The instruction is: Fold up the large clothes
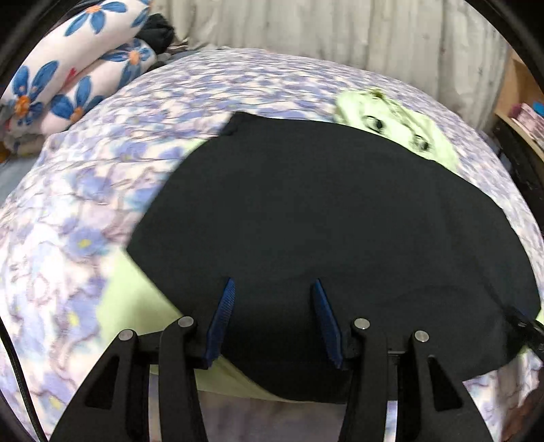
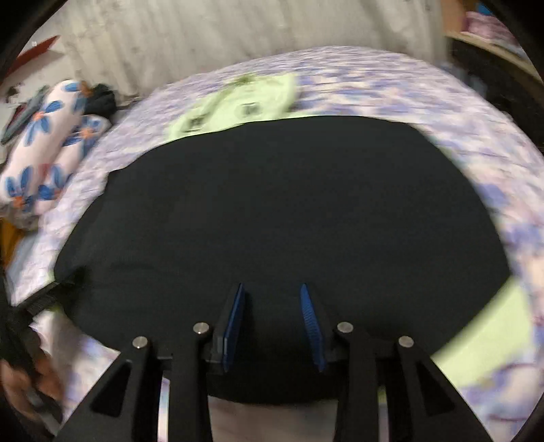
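Black garment (image 1: 323, 217) lay spread flat on the floral bedsheet (image 1: 68, 210), directly ahead of and under both grippers, its near hem running crosswise just beneath their tips. The left gripper (image 1: 273, 289) and right gripper (image 2: 272, 292) each hung spread, pinching nothing, about equally near that hem.

Both wrist views overlook black garment (image 1: 323, 221), close

Bed and surroundings, away from the work.
Purple-flowered bedspread (image 1: 112, 163) over the bed; two rolled pillows with blue flowers (image 1: 78, 68) stacked at its far left edge, dark bundle (image 1: 158, 32) just behind them; pale curtain (image 1: 340, 30) along the back; wooden shelf (image 1: 520, 112) at far right.
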A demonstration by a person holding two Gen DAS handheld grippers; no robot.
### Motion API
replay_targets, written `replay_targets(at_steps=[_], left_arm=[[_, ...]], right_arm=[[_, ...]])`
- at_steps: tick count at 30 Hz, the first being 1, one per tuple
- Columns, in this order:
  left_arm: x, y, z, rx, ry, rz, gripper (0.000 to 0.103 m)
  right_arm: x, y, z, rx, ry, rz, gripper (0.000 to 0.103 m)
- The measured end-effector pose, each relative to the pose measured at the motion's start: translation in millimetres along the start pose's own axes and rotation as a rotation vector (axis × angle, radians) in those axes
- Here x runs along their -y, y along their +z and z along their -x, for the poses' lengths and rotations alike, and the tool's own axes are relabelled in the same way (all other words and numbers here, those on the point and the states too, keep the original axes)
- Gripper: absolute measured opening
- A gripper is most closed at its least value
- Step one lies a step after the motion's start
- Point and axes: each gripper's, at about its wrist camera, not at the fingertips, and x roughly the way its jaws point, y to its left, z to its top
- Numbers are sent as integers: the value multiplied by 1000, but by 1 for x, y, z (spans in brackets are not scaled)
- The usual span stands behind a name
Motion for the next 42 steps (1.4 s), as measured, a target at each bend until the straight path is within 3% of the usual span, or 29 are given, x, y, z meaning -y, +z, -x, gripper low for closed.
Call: replay_targets(at_steps=[2,3,6,11,15,20,25,29,36,42], left_arm=[[-10,0,1,8,33,14,47],[-13,1,1,9,46,21,47],[-19,1,0,8,31,44,47],[-9,1,-2,10,88,3,47],[-9,2,1,0,74,11,47],[-8,2,14,-28,59,-10,48],[-3,4,43,-20,52,-41,67],[1,16,65,-19,50,-95,70],[3,59,95,31,68,-166,72],[9,105,90,28,77,-186,73]], right_arm=[[29,-5,5,3,-123,-34,35],[48,-8,8,5,-143,-64,35],[77,-14,16,2,-74,-148,33],[56,-16,13,-9,-174,-77,35],[51,-15,12,-24,-203,-96,37],[50,-13,17,-71,-176,-131,41],[39,-13,38,-87,-94,-123,41],[20,-4,56,-81,-65,-68,41],[0,41,75,-57,17,-20,41],[-9,98,77,-30,34,26,41]])
